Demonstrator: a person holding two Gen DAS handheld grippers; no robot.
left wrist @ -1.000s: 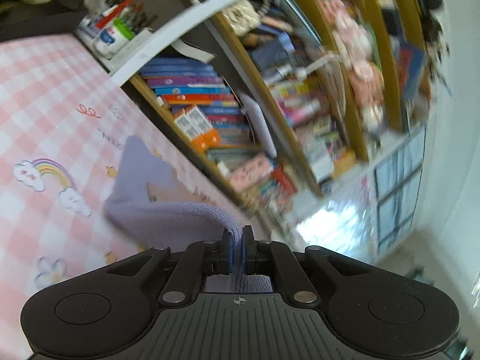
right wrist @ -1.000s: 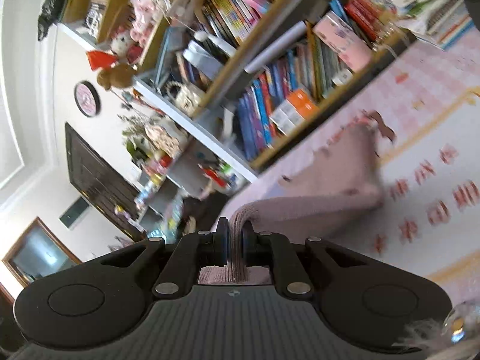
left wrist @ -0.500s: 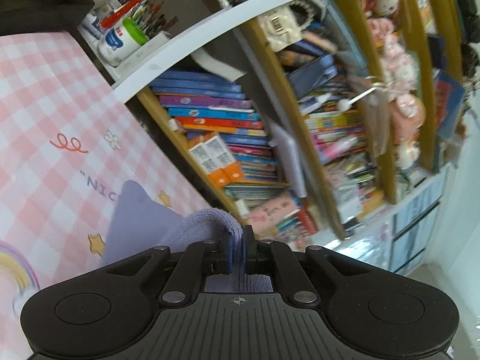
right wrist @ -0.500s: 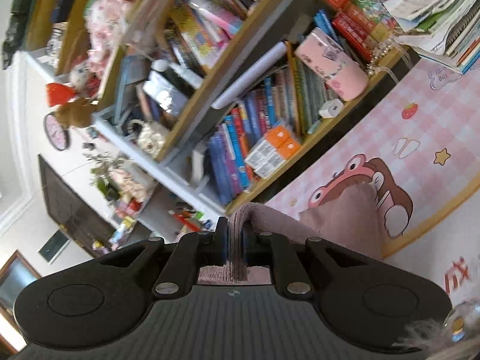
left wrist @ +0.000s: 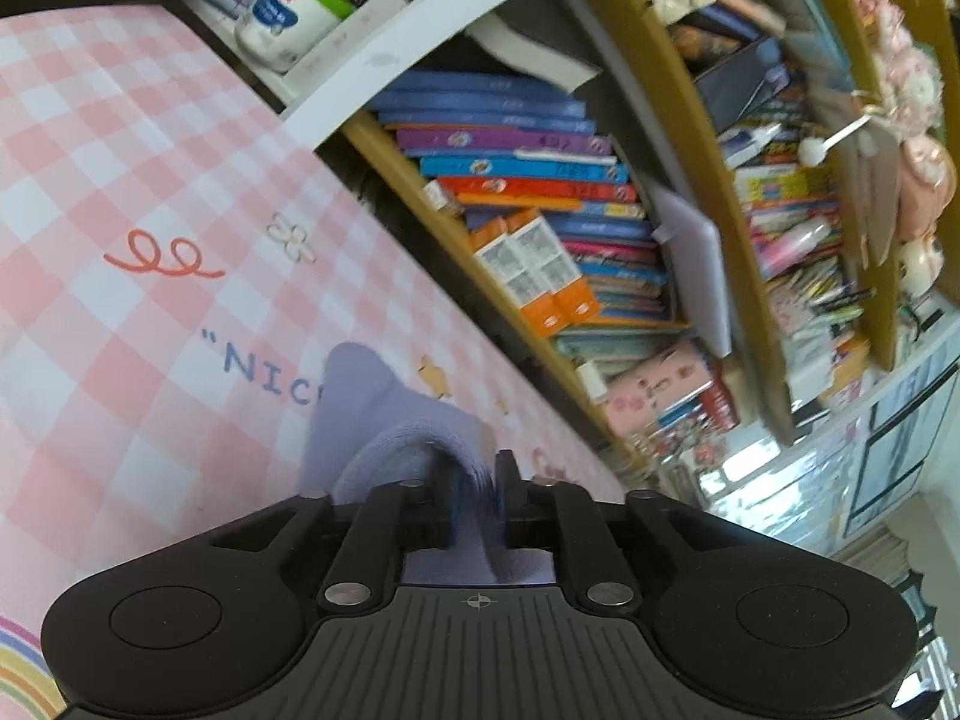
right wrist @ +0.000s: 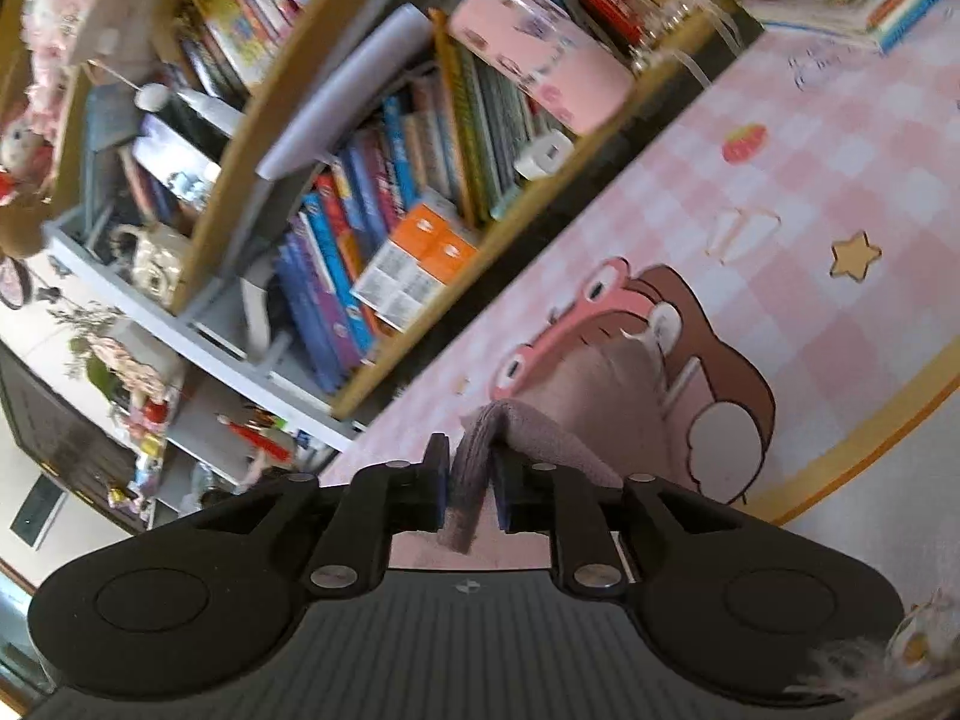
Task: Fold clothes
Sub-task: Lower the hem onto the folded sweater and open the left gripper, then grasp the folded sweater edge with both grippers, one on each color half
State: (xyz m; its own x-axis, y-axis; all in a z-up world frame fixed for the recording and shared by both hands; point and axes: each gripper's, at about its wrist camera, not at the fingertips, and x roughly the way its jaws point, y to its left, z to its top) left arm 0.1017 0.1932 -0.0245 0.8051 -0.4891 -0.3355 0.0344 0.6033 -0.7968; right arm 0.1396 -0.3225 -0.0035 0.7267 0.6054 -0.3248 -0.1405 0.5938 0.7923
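A lilac knitted garment (left wrist: 384,414) lies on the pink checked mat (left wrist: 120,192), one edge lifted off it. My left gripper (left wrist: 477,483) is shut on that edge, and the cloth runs down between the fingers. In the right wrist view the same garment (right wrist: 576,384) looks mauve. My right gripper (right wrist: 471,480) holds another edge of it, with the jaws a little apart around the thick fold. Most of the garment is hidden under both grippers.
A wooden bookshelf (left wrist: 540,228) packed with books stands right behind the mat's far edge; it also shows in the right wrist view (right wrist: 372,222). A pot of pens (left wrist: 288,12) sits on a white ledge. The mat (right wrist: 810,192) carries a printed cartoon frog.
Both grippers have carried their held edges forward over the garment toward the bookshelf, so less cloth shows ahead. The jaws of both have eased slightly apart around the cloth.
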